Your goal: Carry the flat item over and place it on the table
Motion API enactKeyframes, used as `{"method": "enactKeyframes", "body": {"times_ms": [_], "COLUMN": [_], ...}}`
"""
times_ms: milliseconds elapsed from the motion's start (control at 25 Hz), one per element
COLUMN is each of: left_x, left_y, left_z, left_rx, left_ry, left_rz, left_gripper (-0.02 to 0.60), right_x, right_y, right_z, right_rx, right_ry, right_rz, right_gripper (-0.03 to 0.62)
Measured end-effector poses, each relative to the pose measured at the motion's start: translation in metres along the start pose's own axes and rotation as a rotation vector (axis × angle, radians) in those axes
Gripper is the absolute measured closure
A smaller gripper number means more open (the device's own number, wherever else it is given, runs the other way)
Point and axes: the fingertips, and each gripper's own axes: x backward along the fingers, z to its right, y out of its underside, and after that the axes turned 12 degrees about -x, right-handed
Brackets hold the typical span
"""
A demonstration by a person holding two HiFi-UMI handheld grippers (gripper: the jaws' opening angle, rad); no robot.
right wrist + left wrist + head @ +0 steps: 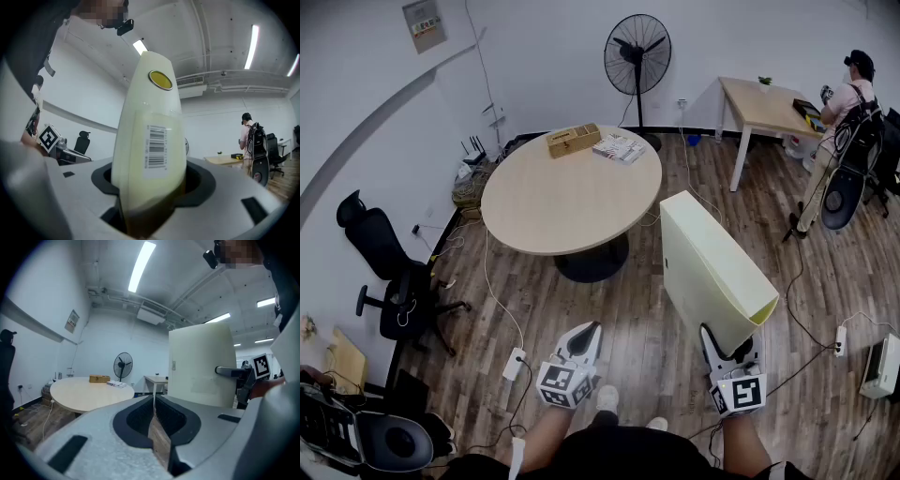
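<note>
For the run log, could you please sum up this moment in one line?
phase: carry | right gripper: shut on pale yellow folder | left gripper: shut, empty | round table: ahead, folder not yet placed

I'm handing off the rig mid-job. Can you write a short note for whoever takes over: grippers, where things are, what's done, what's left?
Right gripper: clamped on the lower end of the pale yellow folder, held tilted above the floor.
Left gripper: jaws together, empty.
Round table: ahead, not yet reached; a wooden box and a booklet lie at its far edge.
Done: folder is in the grip.
Left: walk to the table, lay the folder down, release.
</note>
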Motion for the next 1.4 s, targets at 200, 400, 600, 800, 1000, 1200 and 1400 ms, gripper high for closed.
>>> {"method": "enactKeyframes", "body": {"times_ms": [200,400,600,800,1000,1200,1400], "left_x": [0.000,-0.001,-0.002,-0.005,-0.011,-0.021,-0.032], "left_y": [0.001,0.001,-0.001,0.002,0.004,0.006,0.007], "left_z": [-0.004,-0.011,-0.027,-0.044,-0.065,-0.095,-0.135], "left_rx": [-0.029,-0.026,-0.024,-0.015,-0.012,-0.014,-0.015], "left_ry": [0.001,-0.003,-0.012,-0.018,-0.009,0.002,0.020], "left_rz": [-0.003,0.001,0.005,0.004,0.001,0.007,0.014], "left_gripper": [0.565,0.565,0.565,0.565,0.565,0.565,0.565], "right_x": [-0.006,-0.012,-0.025,-0.042,-0.065,-0.092,-0.125], "right_y": [0.000,0.004,-0.001,-0.001,0.003,0.007,0.008], "right_z": [-0.005,-0.008,-0.016,-0.023,-0.031,-0.040,-0.056], "right_rx": [0.001,0.002,-0.019,-0.022,-0.031,-0.035,-0.025], "right_ry": [0.006,0.009,0.003,0.004,0.011,0.029,0.045], "right_rz": [0.000,0.000,0.018,0.018,0.014,0.012,0.022], "right_gripper": [0.316,0.312,0.309,0.309,0.309,0.309,0.309]}}
